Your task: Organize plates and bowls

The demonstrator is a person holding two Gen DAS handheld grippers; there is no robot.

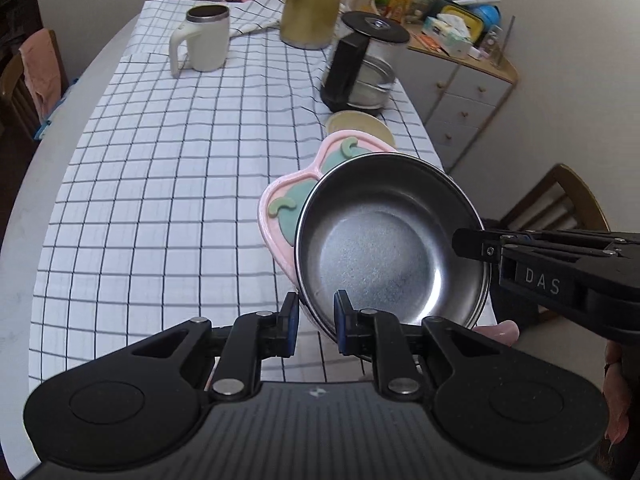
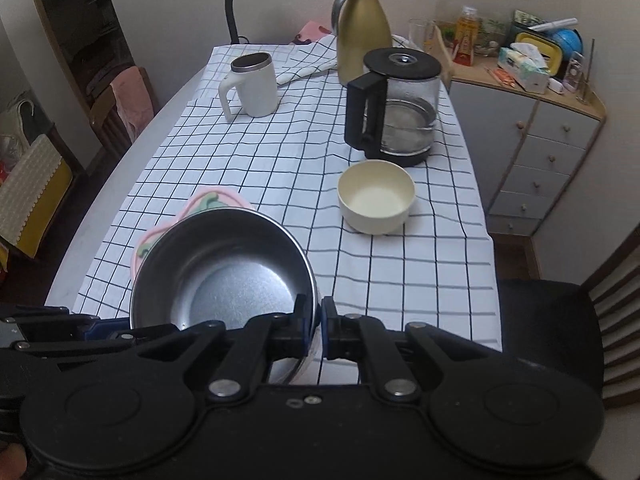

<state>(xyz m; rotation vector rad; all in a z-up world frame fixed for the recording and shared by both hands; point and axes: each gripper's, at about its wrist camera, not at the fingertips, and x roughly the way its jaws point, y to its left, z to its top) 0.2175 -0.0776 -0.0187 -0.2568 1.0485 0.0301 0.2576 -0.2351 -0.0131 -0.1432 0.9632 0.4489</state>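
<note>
Left gripper (image 1: 316, 322) fingers pinching steel bowl (image 1: 390, 246) and pink plate (image 1: 280, 216) rims, right gripper (image 2: 317, 326) fingers clamped on bowl rim, above checked desk (image 2: 256, 168)

Two wrist fisheyes, angled down over the checked table (image 1: 168, 184), close, sharing steel bowl (image 2: 224, 276).

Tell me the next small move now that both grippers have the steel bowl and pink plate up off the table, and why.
Probably carry the pair toward the cream bowl and lower it alongside. The left gripper and right gripper each clamp a rim of the steel bowl sitting on the pink plate, tilted above the checked tablecloth.
</note>
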